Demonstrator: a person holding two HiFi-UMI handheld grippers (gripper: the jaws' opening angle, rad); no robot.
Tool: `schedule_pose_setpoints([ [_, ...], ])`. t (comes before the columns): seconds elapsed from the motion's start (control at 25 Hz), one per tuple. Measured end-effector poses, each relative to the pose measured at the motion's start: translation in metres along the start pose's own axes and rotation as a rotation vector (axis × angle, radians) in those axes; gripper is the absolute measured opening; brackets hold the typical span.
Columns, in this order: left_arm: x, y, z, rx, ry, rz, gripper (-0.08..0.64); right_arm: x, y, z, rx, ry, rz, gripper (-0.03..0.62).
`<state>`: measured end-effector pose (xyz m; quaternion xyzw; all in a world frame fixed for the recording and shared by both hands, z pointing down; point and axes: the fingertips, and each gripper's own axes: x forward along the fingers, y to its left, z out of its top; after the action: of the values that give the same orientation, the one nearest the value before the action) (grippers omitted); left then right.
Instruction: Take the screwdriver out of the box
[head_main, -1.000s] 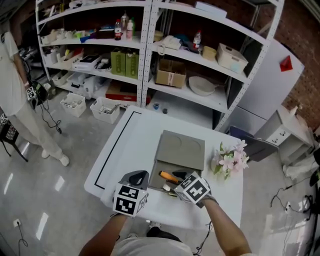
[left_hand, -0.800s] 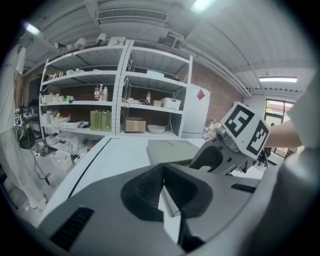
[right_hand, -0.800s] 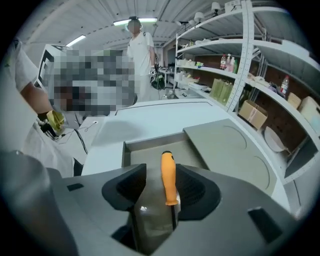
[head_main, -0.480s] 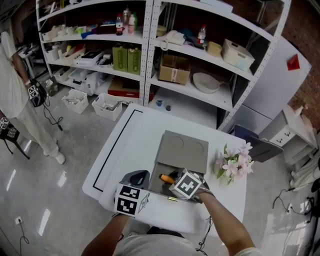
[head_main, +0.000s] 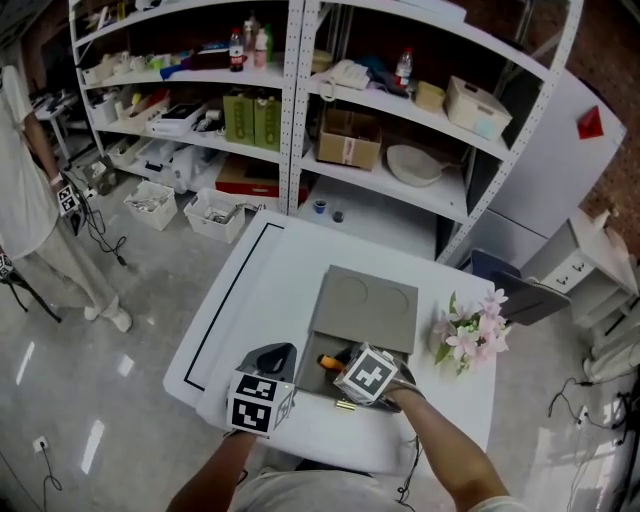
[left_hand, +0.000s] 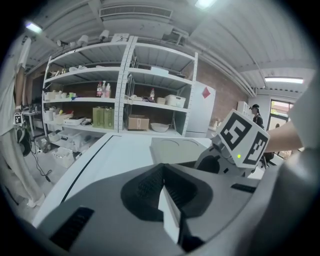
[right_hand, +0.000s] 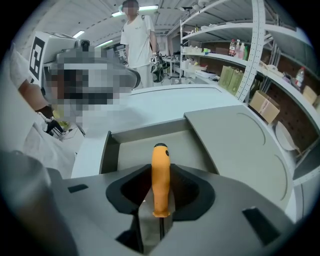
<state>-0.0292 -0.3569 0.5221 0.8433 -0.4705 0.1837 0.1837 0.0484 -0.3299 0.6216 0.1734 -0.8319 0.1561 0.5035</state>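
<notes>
Right gripper (right_hand: 161, 202): pointed steeply down into the grey box (head_main: 309, 352), jaws just been closing, now clamped on the orange handle of the screwdriver (right_hand: 160, 172). Screwdriver: inside the open box, between its walls; resting on the bottom or lifted a bit, cannot tell. Left gripper (left_hand: 162, 194): jaws pressed together, holding nothing, hanging just beside the near left corner of the box.

Around the screwdriver: box walls on the left, far and near sides. On the far side of the box: open lid (head_main: 366, 303), lying flat on the white table (head_main: 262, 285), two round marks in it. Just near of the box, on the table: small brass-coloured piece (head_main: 346, 405), too small to tell what. Right of the lid: pink and white flowers (head_main: 468, 328). Far past the table: white shelves (head_main: 296, 110) full of boxes and bottles. Far left: person in light clothes (head_main: 22, 160), standing.

Counted: two grippers, one screwdriver, one box with one lid, one bunch of flowers, one standing person, two green cartons (head_main: 250, 122) side by side on a shelf.
</notes>
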Motion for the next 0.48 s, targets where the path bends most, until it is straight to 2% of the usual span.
schedule_pose_setpoints([
  [0.48,-0.0024,-0.0043,0.0018,0.015,0.003,-0.019,0.006,-0.0032,-0.0016,0.0005,0.019,-0.027,-0.037,0.117],
])
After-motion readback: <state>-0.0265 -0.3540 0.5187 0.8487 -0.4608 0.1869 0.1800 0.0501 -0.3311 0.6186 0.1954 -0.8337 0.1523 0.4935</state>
